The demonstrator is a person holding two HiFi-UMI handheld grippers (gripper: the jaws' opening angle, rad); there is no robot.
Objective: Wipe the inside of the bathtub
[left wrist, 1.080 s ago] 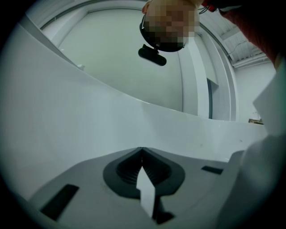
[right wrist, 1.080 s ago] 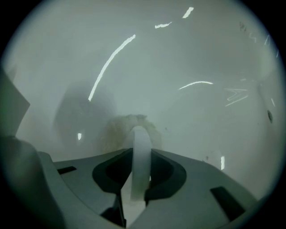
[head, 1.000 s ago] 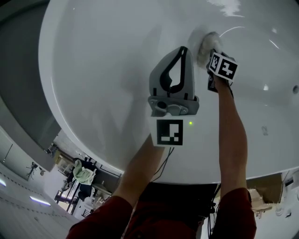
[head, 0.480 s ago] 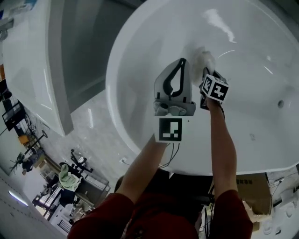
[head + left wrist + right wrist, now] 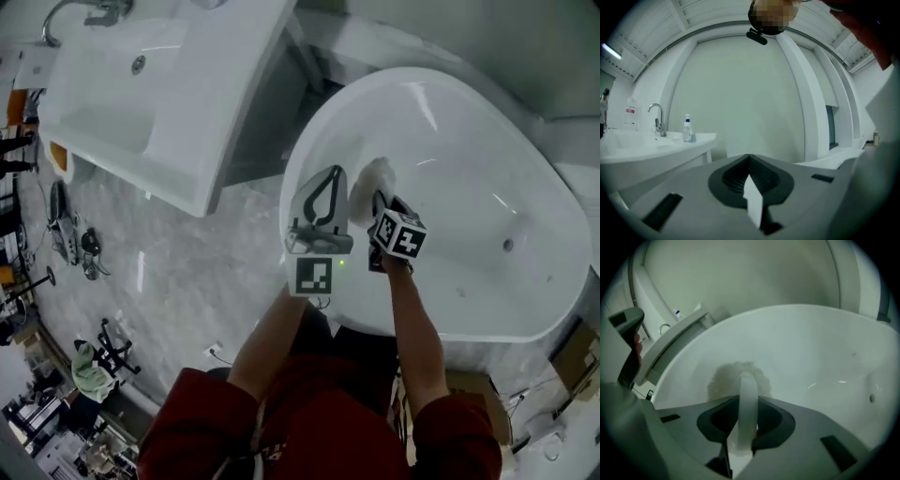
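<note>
In the head view the right gripper's [image 5: 379, 200] jaws are mostly covered by its own marker cube [image 5: 398, 235], and the bathtub's [image 5: 487, 122] right end is cut off by the frame. A pale sliver shows at the seam of the left gripper [image 5: 749, 160]; what it is cannot be told.

Up and to the left of the tub stands a long white sink [image 5: 159, 103]. The left gripper view shows its tap [image 5: 657, 119] and a small bottle [image 5: 687, 129] on it. Grey marbled floor [image 5: 187, 281] lies between sink and tub.

The right gripper is clamped on the white strap [image 5: 748, 399] of a fluffy white pad [image 5: 723, 379], which lies against the tub's inner wall near its left end, straight ahead of the jaws. The strap hides the pad's middle. The left gripper is clenched on nothing, just beside the right one, over the tub's near rim and pointing away from the tub.
</note>
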